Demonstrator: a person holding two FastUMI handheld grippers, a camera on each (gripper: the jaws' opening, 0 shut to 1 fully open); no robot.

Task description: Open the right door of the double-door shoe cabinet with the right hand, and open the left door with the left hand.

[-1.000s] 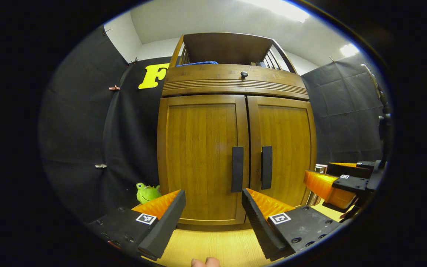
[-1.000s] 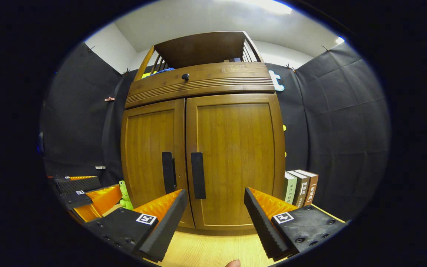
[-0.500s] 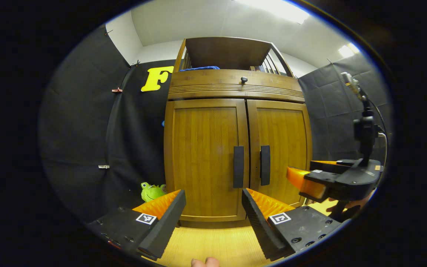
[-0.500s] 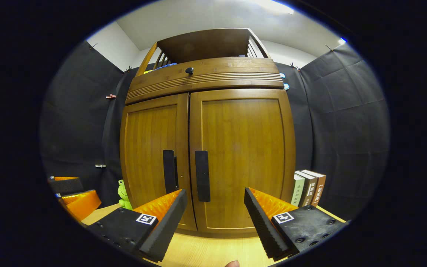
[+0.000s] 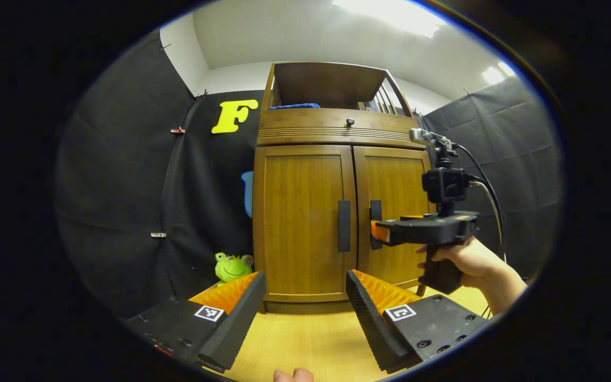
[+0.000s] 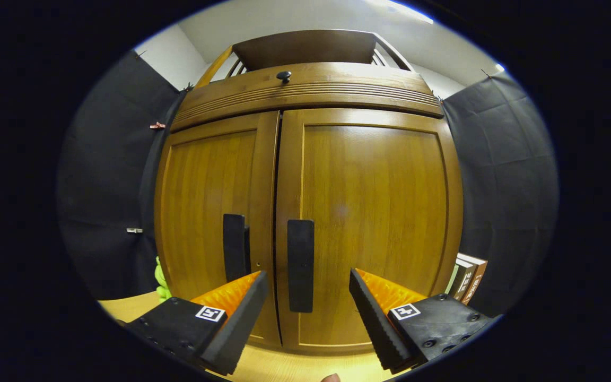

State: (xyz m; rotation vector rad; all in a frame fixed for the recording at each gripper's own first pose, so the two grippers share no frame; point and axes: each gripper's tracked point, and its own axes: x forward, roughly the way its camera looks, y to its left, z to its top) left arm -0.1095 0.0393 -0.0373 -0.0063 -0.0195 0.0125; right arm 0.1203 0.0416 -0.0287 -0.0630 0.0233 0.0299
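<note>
Black cloth walled the booth around a pale wooden tabletop (image 5: 305, 345). On it stood the shoe cabinet (image 6: 311, 95), warm varnished wood with a ribbed band above two flat panelled doors, both shut. Its right door (image 6: 374, 223) carried a dark, slab-like vertical handle (image 6: 300, 265). The right gripper (image 6: 308, 305), fingers spread, was lined up on that handle and near it; closing squarely across the bar before pulling looked wisest. Farther back, the left gripper (image 5: 305, 302) hung with its fingers apart.
</note>
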